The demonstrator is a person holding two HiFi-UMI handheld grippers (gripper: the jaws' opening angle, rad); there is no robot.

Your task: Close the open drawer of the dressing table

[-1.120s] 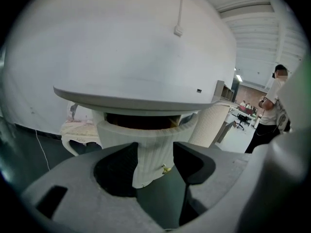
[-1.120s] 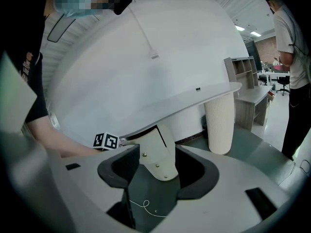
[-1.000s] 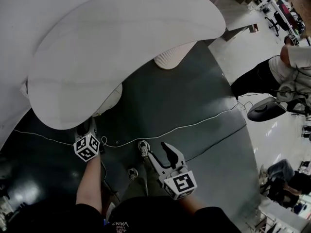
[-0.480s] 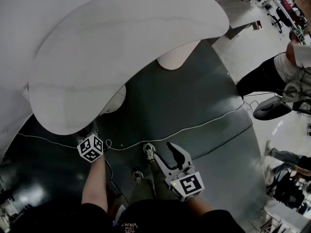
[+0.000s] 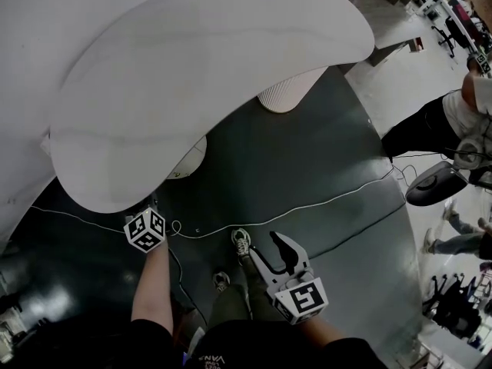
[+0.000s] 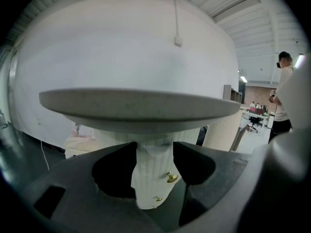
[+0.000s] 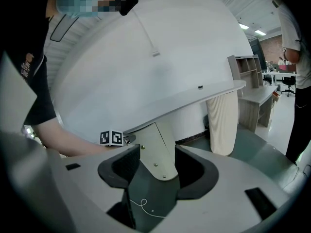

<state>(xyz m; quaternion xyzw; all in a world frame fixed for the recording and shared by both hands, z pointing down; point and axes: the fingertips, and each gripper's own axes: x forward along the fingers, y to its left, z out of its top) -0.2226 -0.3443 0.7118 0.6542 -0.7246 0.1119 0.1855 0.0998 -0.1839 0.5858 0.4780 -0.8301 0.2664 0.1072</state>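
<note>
Two grippers are showing before the dressing table, and the left gripper (image 6: pixel 154 150) is sitting much the nearer to the work. Its jaws are standing moderately apart and gripping nothing. Straight ahead between them, the ribbed drawer stack (image 6: pixel 151 181) is rising under the white tabletop (image 5: pixel 192 75), with a brass knob (image 6: pixel 172 177) lying slightly to the gripper's right. In the head view this gripper is hanging just beside the tabletop's near-left edge, and the stack's ribbed front is projecting past that edge just ahead and to its right. That projecting part is probably the open drawer, though no view is confirming which drawer is standing out. The right gripper (image 5: pixel 267 250) is waiting low and well apart from the table, jaws likewise apart and empty, above the dark floor (image 5: pixel 307 152). The closing push is therefore appearing to fall to the left gripper, travelling forward and slightly rightward along the drawer's sliding axis. Contact is not yet being made.
</note>
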